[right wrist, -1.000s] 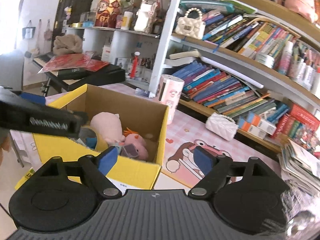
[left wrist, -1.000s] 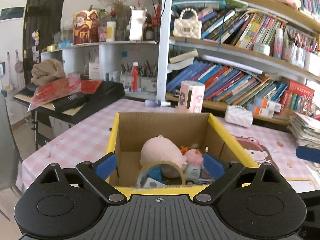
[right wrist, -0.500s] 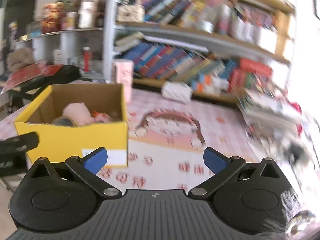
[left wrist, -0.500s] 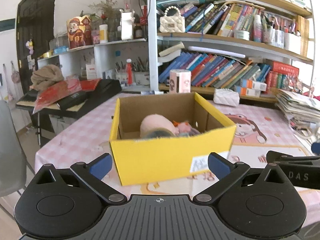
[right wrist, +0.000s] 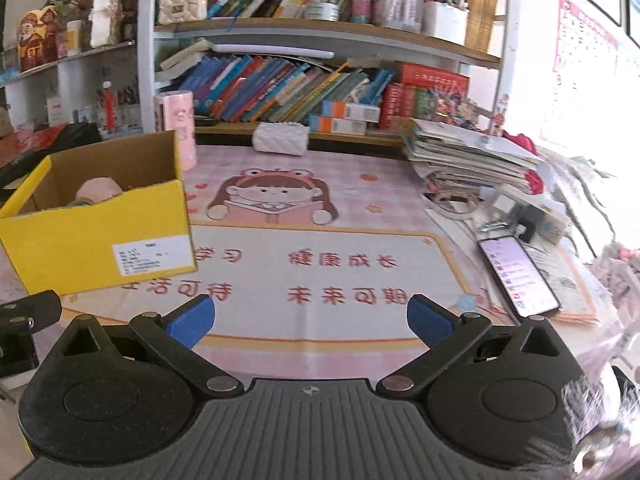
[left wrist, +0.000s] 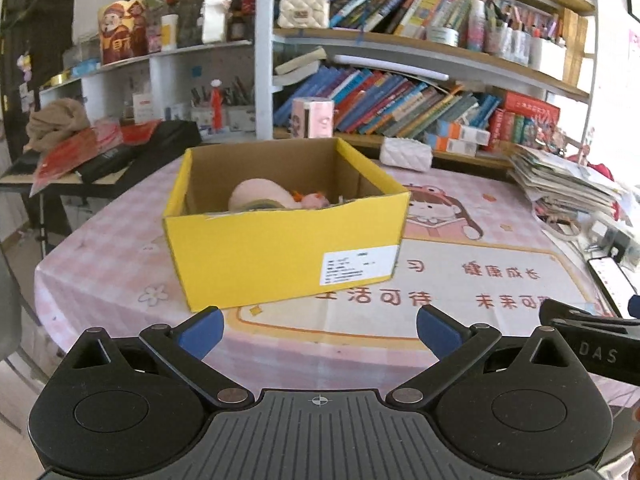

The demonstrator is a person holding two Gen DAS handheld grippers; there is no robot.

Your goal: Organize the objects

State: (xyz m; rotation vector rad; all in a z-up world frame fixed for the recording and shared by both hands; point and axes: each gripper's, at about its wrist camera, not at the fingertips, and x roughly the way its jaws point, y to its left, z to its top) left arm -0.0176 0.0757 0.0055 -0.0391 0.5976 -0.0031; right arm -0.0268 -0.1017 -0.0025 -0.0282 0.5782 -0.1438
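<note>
The left gripper (left wrist: 319, 332) and right gripper (right wrist: 310, 318) both hang released and empty, their 2 blue pads spread wide. The yellow box (left wrist: 280, 256) sits on the tablecloth (right wrist: 340, 280) just ahead of the left gripper, ahead-left of the right, with a pink plush (left wrist: 256, 196) inside. A phone (right wrist: 518, 272) lies ahead-right of the right gripper.

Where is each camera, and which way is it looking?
Left wrist: sits on the left gripper, looks across the table at the yellow box and bookshelf; its own open blue-tipped fingers show, plus part of the right gripper.
Right wrist: sits on the right gripper, looks across the pink tablecloth towards the phone and bookshelf; its own open fingers show.
Shared: the yellow box, tablecloth, bookshelf.
</note>
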